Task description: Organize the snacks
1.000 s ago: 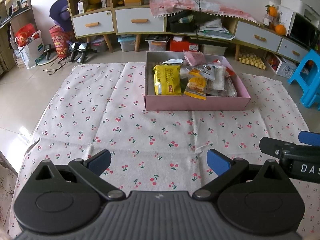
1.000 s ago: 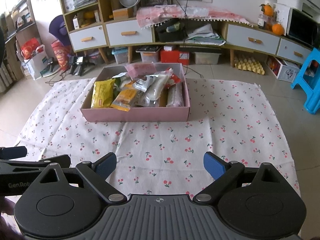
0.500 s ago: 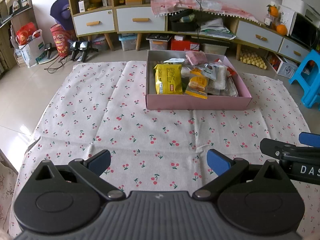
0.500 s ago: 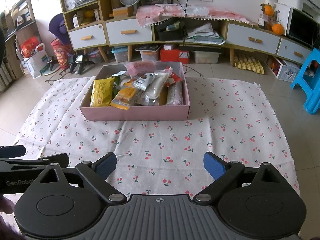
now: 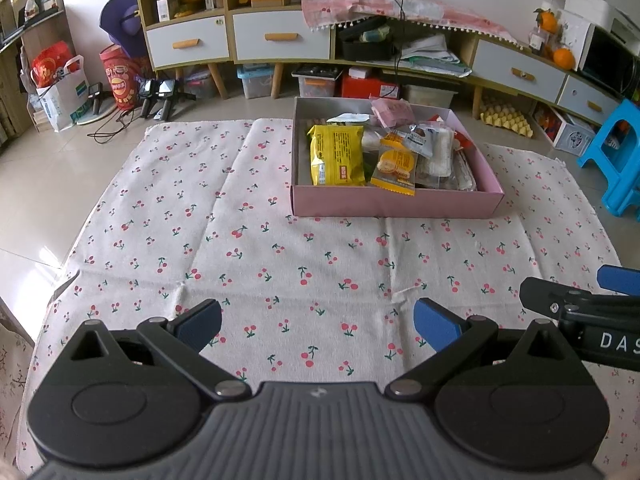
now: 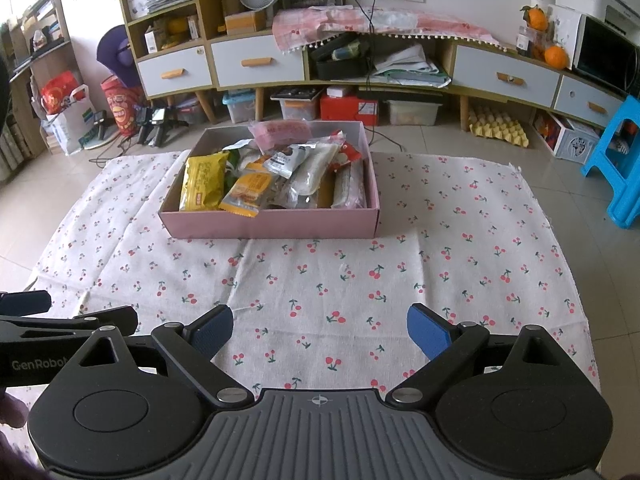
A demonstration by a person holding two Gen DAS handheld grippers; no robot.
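Observation:
A pink box (image 5: 396,202) (image 6: 272,222) stands on a cherry-print cloth (image 5: 280,264) (image 6: 360,272) on the floor. It holds several snack packets, among them a yellow packet (image 5: 336,154) (image 6: 202,184), an orange biscuit packet (image 5: 396,166) (image 6: 248,190) and a pink packet (image 5: 392,110) (image 6: 282,132) at the back. My left gripper (image 5: 318,320) is open and empty, well short of the box. My right gripper (image 6: 320,326) is open and empty, also short of the box. Each gripper shows at the edge of the other's view.
Low cabinets with drawers (image 6: 256,62) line the far wall, with storage bins and a red box (image 6: 348,108) beneath. A blue stool (image 6: 618,156) stands at the right. Bags (image 5: 60,88) and spare grippers (image 5: 158,94) lie at the left on the tiled floor.
Both views have drifted slightly back and up, so the box sits a little farther away. Both grippers stay open and empty.

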